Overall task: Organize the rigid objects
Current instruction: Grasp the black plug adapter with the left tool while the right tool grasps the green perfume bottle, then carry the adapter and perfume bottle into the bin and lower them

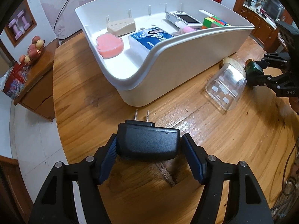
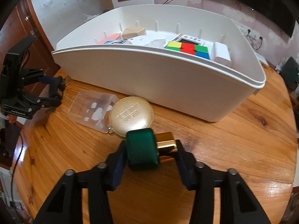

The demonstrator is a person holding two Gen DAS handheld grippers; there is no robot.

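In the left wrist view my left gripper (image 1: 149, 146) is shut on a black power adapter (image 1: 147, 136), its two prongs pointing toward the white bin (image 1: 186, 56). In the right wrist view my right gripper (image 2: 150, 150) is shut on a small green bottle with a gold cap (image 2: 142, 149); one pad sits on the green body, the other on the cap. Just beyond it on the wooden table lie a round gold compact (image 2: 130, 115) and a clear plastic box (image 2: 93, 108) on its side. The bin holds a colour cube (image 2: 186, 49), a pink round case (image 1: 110, 45), a wooden block (image 1: 121, 26) and other items.
The bin (image 2: 149, 78) stands across the far half of the round table (image 1: 205, 149). The table's edge curves close on the left, above white floor tiles. A low wooden cabinet with fruit (image 1: 35, 48) and a red box (image 1: 16, 80) stands beyond that edge.
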